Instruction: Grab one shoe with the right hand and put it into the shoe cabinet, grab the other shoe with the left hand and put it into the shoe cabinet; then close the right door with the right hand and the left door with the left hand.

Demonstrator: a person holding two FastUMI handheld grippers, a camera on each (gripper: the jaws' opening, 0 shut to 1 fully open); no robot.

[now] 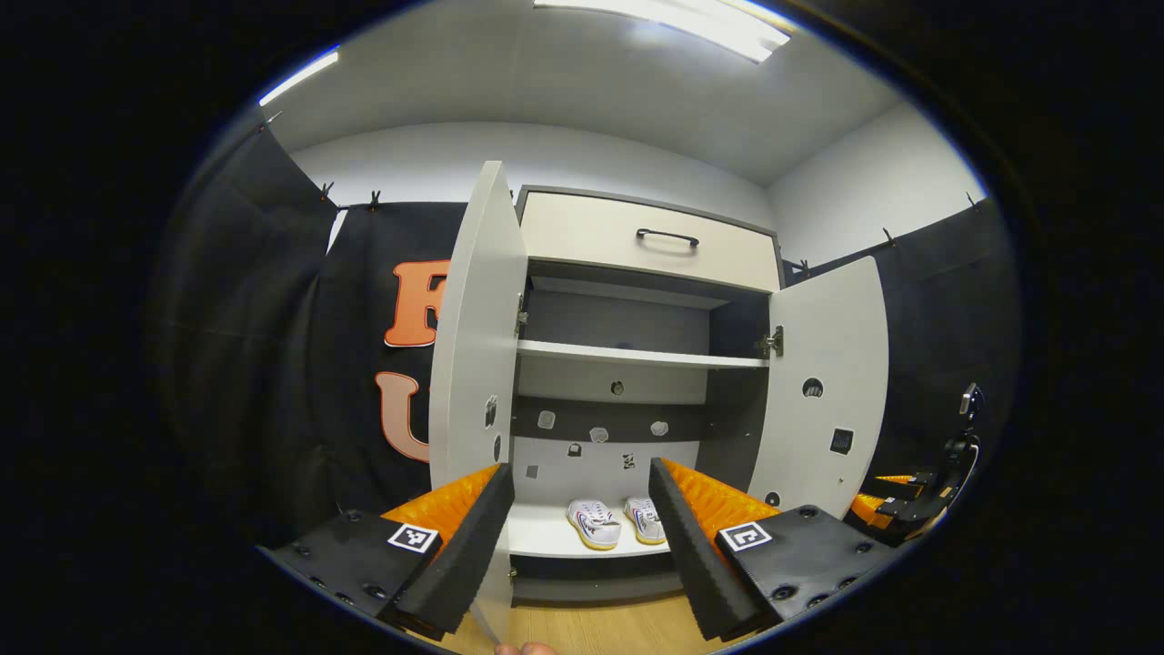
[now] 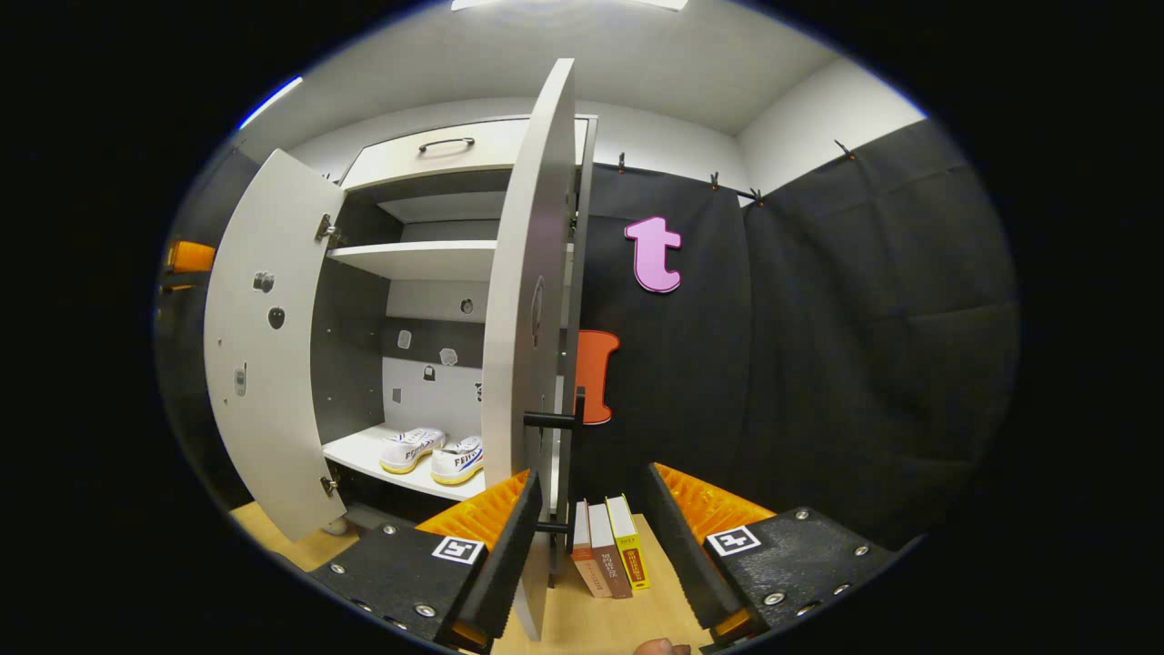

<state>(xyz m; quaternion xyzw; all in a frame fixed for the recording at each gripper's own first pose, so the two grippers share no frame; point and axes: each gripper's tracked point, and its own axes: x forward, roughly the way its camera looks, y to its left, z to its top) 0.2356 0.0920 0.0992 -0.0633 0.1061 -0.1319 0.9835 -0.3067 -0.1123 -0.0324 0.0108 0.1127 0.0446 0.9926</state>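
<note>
Shoes (image 1: 615,523) beyond left gripper (image 1: 582,532)

White walls (image 1: 564,155), ceiling strip light (image 1: 673,18), wooden floor (image 2: 600,628), black cloth.

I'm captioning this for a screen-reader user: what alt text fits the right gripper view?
Two white shoes sit side by side on the bottom shelf of an open shoe cabinet, both doors swung out. The right gripper, jaws open, faces the right door's edge, with three books standing on the floor beside it.
</note>
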